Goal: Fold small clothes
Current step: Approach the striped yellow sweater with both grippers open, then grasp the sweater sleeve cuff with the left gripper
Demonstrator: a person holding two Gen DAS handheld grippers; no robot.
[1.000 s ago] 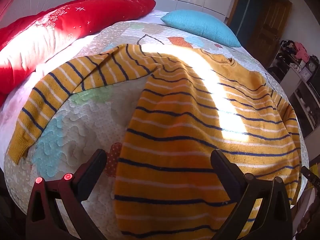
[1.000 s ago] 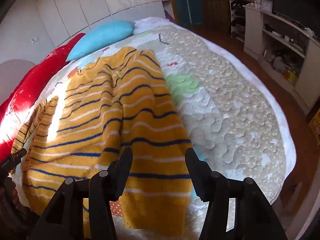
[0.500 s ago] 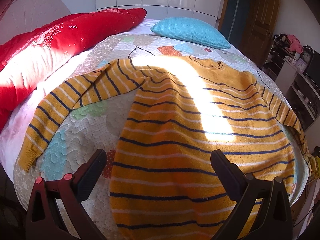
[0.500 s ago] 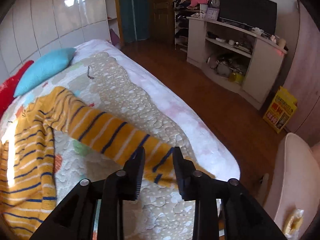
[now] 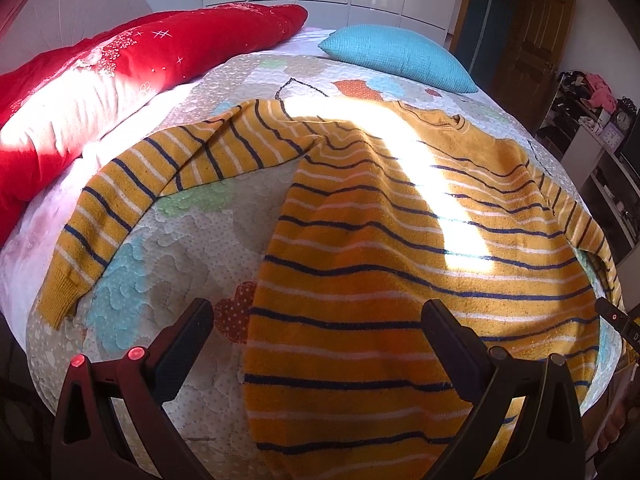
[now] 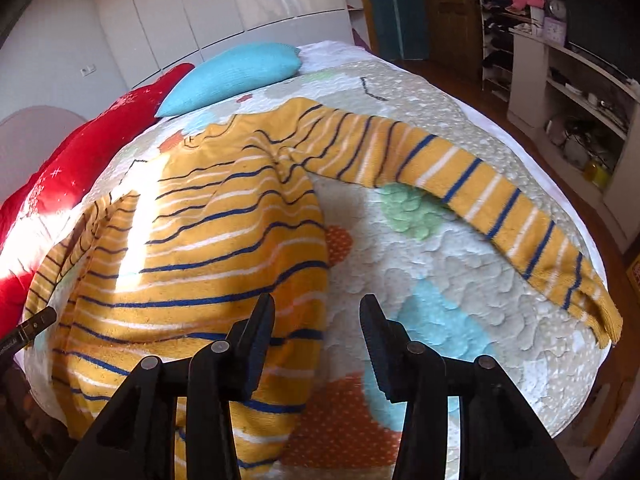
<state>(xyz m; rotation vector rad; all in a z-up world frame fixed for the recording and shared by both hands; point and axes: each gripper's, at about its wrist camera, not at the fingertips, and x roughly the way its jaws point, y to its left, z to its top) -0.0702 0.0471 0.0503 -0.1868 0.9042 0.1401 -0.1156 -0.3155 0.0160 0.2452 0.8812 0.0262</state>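
Here both tools, left and right, tilt down, fingers apart, above the sweater

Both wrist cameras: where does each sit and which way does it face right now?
Left wrist: on the left claw, angled down at the yellow knit sweater with navy and white stripes; open fingers show, holding nothing.
Right wrist: on the right claw, facing the sweater's side edge and outstretched sleeve; its jaws have just been opening, holding nothing.
Shared: sweater, patchwork quilted bedspread, turquoise pillow, red duvet.
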